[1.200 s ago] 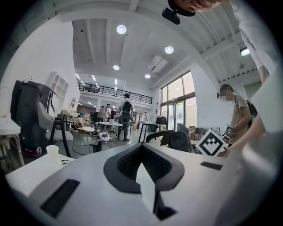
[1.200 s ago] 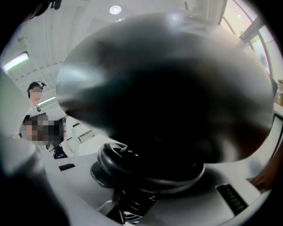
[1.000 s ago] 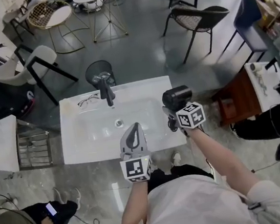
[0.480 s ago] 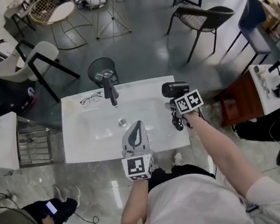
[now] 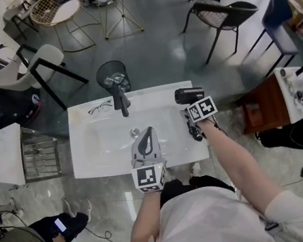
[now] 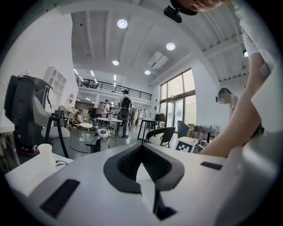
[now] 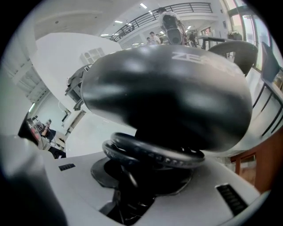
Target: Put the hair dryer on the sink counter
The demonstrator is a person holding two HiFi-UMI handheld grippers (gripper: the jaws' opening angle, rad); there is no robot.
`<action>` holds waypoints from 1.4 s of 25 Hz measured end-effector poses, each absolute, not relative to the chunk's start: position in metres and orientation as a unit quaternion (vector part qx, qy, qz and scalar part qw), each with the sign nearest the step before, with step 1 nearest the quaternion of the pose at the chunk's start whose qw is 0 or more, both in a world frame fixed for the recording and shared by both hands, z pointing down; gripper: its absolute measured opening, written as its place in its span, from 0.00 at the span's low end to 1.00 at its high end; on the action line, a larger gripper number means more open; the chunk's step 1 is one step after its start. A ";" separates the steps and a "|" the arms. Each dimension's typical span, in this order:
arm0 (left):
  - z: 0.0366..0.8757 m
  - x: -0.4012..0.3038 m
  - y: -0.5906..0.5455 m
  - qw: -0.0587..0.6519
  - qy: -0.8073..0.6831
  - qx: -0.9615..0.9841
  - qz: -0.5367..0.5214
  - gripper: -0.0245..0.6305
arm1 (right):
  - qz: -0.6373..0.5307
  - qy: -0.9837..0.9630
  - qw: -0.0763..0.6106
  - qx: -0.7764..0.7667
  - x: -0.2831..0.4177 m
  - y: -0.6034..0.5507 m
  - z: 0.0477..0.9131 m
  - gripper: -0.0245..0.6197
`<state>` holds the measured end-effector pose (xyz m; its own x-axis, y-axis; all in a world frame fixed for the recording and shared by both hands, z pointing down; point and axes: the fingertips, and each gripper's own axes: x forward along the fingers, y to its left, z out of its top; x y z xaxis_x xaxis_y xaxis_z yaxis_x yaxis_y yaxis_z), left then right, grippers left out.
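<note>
1. I read pale letters starting "ZE" on the dryer (image 7: 168, 92) in the right gripper view. The rest smears out and I cannot read it.
2. The only other print I find is the black-and-white square marker on each gripper's cube.
3. The dryer is black, with a glossy rounded body. A black cord is looped in rings round it just ahead of the jaws.
4. The right gripper (image 7: 146, 176) is clamped on the dryer's dark lower part. The body sits straight ahead of the jaws and fills most of that view.
5. In the head view the dryer shows as a short dark barrel just beyond the right gripper's cube, over the right back corner of the counter (image 5: 89, 154). I cannot tell whether it rests on the counter or hangs just above it.
6. The left gripper (image 5: 148, 130) has its jaws closed together with nothing between them. It points level over the front of the basin.
7. The faucet (image 5: 119, 100) stands beyond the left gripper's tips, a little to their left. A pair of glasses (image 5: 98, 108) lies further left, at the counter's back edge.
8. The dryer's handle is buried between the right jaws, so I cannot make out its shape.
9. Something dark hangs beside the right hand, and I cannot say what it is.
10. The person's arm cuts off the right side of the left gripper view.
</note>
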<state>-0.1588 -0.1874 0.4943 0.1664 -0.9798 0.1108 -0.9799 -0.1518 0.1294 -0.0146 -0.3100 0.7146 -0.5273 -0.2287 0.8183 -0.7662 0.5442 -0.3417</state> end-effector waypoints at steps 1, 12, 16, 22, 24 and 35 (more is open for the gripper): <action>0.496 -0.159 -0.189 0.087 -0.645 0.759 0.001 0.04 | 0.356 -0.794 0.379 0.314 -0.014 -0.311 0.717 0.30; 0.504 -0.162 -0.201 0.100 -0.640 0.762 0.011 0.04 | 0.351 -0.778 0.420 0.308 -0.018 -0.318 0.732 0.30; 0.507 -0.162 -0.203 0.109 -0.636 0.764 0.010 0.04 | 0.329 -0.775 0.432 0.322 -0.020 -0.318 0.731 0.31; 0.508 -0.156 -0.209 0.109 -0.626 0.772 0.008 0.04 | 0.290 -0.769 0.447 0.354 -0.019 -0.316 0.731 0.32; 0.509 -0.156 -0.211 0.111 -0.624 0.773 0.007 0.04 | 0.290 -0.779 0.436 0.346 -0.025 -0.315 0.730 0.33; 0.518 -0.161 -0.217 0.124 -0.619 0.776 0.006 0.04 | 0.284 -0.774 0.451 0.343 -0.023 -0.315 0.732 0.35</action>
